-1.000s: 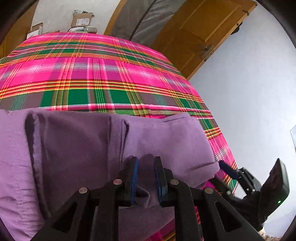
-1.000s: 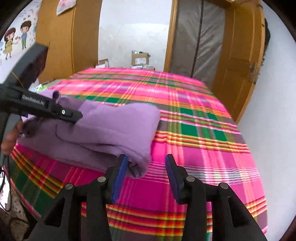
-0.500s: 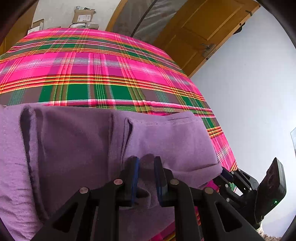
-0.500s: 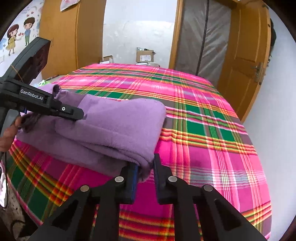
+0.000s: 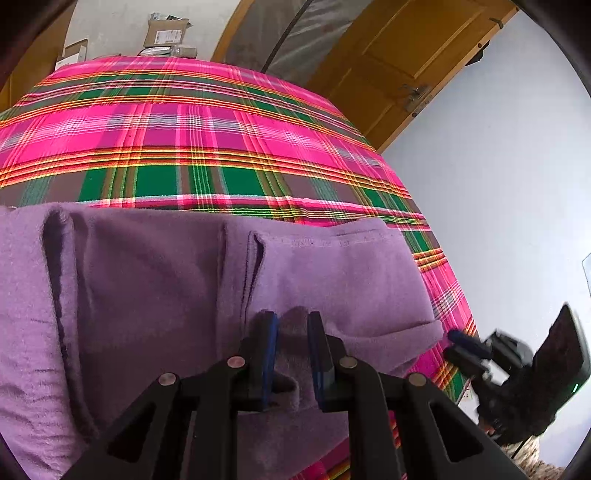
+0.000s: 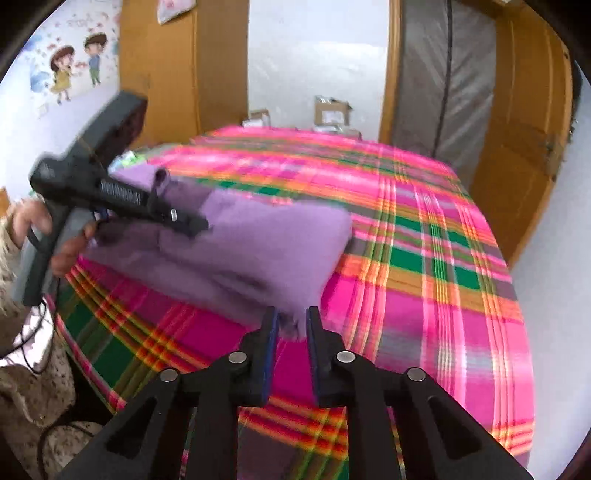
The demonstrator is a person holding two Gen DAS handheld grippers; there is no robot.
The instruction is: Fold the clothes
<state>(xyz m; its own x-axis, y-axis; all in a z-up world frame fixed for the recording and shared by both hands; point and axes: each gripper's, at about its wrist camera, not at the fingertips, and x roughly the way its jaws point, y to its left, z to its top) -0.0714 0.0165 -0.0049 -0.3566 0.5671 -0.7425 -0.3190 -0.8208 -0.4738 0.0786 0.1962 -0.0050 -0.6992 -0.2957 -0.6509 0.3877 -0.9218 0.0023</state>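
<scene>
The purple garment (image 6: 258, 251) lies folded at the near left of the plaid-covered bed (image 6: 424, 229), its near right corner now lifted. The right gripper (image 6: 290, 325), wide apart a second ago, has pinched that corner, its fingers easing open slightly around the cloth. The left gripper (image 5: 291, 332) still clamps a fold at the near edge, so another fold looks ready.

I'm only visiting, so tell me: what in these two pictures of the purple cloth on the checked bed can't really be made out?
- Purple garment, left wrist view: its type; it is folded and cut off at the left and bottom edges.
- Right gripper, right wrist view: jaws opening; blur hides whether the pads press the cloth corner between them.
- Cardboard boxes, left wrist view: labels too small to read.
- Left gripper, right wrist view: lettering on it blurred.
</scene>
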